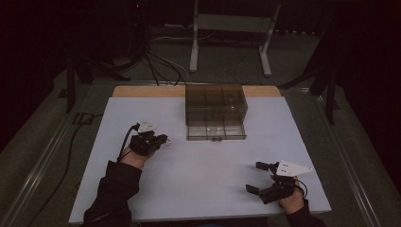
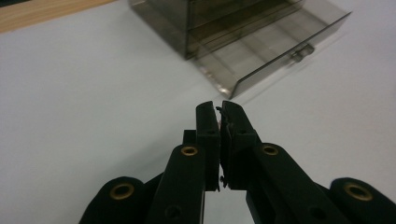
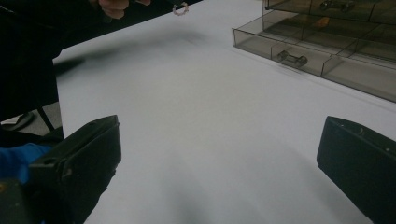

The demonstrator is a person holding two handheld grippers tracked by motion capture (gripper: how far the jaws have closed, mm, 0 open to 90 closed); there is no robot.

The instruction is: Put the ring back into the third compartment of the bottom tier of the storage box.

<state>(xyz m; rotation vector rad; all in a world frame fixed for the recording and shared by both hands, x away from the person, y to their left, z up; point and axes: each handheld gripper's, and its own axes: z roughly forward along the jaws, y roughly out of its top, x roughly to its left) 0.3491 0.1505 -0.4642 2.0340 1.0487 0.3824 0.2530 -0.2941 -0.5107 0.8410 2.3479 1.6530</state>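
Observation:
A smoky clear drawer box [image 1: 216, 101] stands at the back middle of the white board, its lowest drawer [image 1: 216, 133] pulled out toward me. The drawer [image 2: 280, 51] has dividers and a small handle [image 3: 290, 58]. My left gripper [image 1: 164, 139] hovers left of the drawer, shut on a small pale beaded ring [image 3: 180, 8] that hangs from its tips. In the left gripper view the jaws [image 2: 219, 109] are pressed together with a sliver of the ring [image 2: 219, 122] between them. My right gripper [image 1: 256, 177] rests near the front right, open, with nothing between its jaws [image 3: 219, 163].
The white board [image 1: 203, 189] lies on a wooden table whose edge [image 1: 142, 91] shows at the back. Small items sit in the box's upper compartments [image 3: 327, 21]. Beyond the table are a white stand [image 1: 231, 23] and cables on the floor [image 1: 161, 66].

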